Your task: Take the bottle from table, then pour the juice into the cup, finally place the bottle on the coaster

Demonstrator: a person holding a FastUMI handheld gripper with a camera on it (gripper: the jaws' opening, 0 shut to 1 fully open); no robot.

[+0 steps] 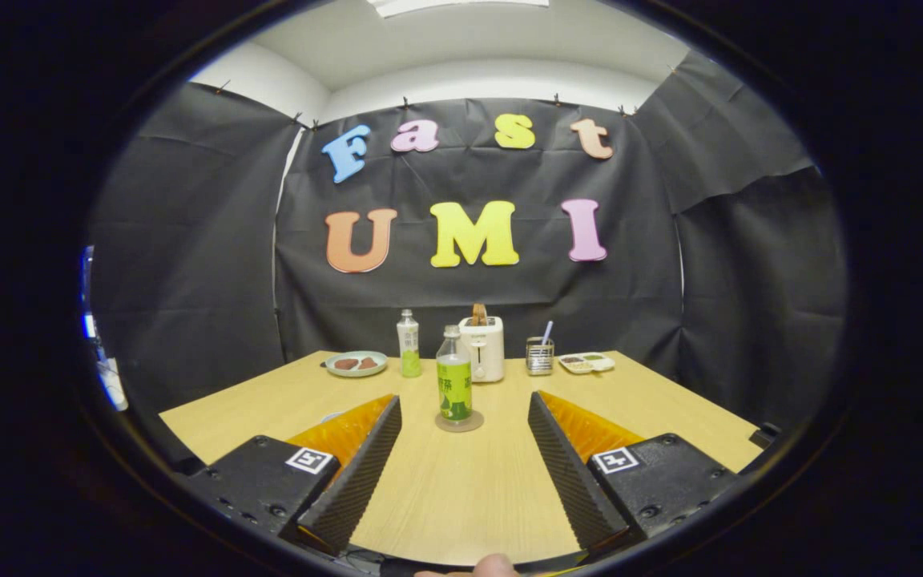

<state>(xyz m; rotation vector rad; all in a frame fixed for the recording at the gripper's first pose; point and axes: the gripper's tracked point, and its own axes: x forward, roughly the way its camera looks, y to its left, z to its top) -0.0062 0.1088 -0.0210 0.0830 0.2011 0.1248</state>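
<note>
Looking mid-frame, we see the bottle [454, 373] upright on its coaster [459, 422] on the desk [461, 489], just ahead of our tool [465, 405], fingers spread wide, holding nothing.

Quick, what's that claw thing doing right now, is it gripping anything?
Gripper: open, holding nothing; the green-labelled bottle stands on its coaster just ahead, between the fingers' lines.

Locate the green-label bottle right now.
In the gripper view, the green-label bottle stands upright on a round coaster, just ahead of the open tool and in front of the white toaster.
</note>
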